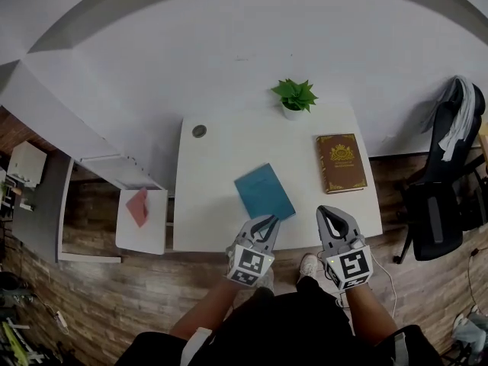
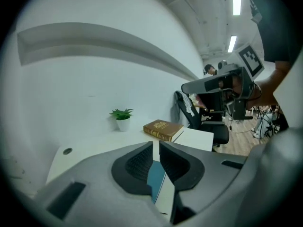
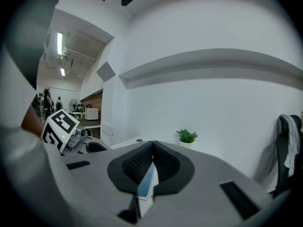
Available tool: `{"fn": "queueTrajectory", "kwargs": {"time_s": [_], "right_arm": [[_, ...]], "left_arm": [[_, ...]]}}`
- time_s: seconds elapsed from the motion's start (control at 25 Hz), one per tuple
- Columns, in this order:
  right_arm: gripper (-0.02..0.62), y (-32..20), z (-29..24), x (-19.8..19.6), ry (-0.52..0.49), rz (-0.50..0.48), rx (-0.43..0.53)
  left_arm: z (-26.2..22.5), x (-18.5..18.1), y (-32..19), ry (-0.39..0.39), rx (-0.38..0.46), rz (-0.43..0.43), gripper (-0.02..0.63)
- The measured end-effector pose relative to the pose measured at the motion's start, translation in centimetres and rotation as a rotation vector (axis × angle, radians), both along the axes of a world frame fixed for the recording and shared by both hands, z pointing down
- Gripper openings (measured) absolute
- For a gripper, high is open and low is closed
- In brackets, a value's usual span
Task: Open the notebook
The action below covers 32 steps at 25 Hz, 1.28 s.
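Observation:
A teal notebook (image 1: pixel 264 191) lies closed on the white table (image 1: pixel 213 204), near its front edge. My left gripper (image 1: pixel 271 220) hovers just in front of the notebook's near edge. Its jaws stand a narrow slit apart and hold nothing. In the left gripper view (image 2: pixel 156 144) the notebook (image 2: pixel 156 178) shows through that slit, below the jaws. My right gripper (image 1: pixel 325 211) is to the right of the notebook, over the table's front edge, shut and empty. In the right gripper view (image 3: pixel 152 144) the jaw tips touch and the notebook (image 3: pixel 147 183) shows below them.
A brown hardcover book (image 1: pixel 341 162) lies at the table's right side and a small potted plant (image 1: pixel 293 97) at its back edge. A black office chair (image 1: pixel 446 193) draped with cloth stands to the right. A low white shelf (image 1: pixel 142 219) with a red sheet is on the left.

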State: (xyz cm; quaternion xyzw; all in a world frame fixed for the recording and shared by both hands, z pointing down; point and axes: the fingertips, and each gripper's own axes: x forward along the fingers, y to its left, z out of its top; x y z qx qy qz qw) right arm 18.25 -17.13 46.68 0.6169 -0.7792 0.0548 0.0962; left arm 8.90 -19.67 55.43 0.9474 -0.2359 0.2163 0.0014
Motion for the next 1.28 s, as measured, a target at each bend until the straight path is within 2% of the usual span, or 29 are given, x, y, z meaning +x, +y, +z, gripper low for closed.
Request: {"fn": "queueTrajectory", "kwargs": {"time_s": [0.04,0.16,0.44,0.6,0.92,1.08,1.28], "right_arm": [[0.002,-0.2,0.3,0.1,-0.002,-0.016,0.0],[0.002,-0.8,1.1,0.8,-0.012,-0.047,-0.007],[0.002,-1.1,3.0,2.7,-0.038,-0.073,-0.046],[0.002,-1.1,3.9,3.9,-0.013,-0.106,-0.051],[0.002,-1.6,4.4,5.9,-0.066,-0.106,-0.071],[0.002,-2.1,4.5,6.6,-0.059,-0.117,-0.066],[0.002,-2.3,4.7,6.4,-0.083,-0.126,-0.07]], "left_arm": [[0.7,0.4,0.0,-0.025,0.001,0.004,0.053],[3.1,1.7,-0.3,-0.109,0.004,0.019,0.098],[8.8,4.7,-0.8,-0.284,-0.003,0.057,0.104],[11.7,6.0,-1.1,-0.391,0.005,0.09,0.118],[16.1,6.7,-2.2,-0.507,-0.075,0.09,0.117],[16.6,6.9,-2.2,-0.534,-0.077,0.11,0.118],[16.9,7.0,-2.0,-0.561,-0.032,0.141,0.12]]}}
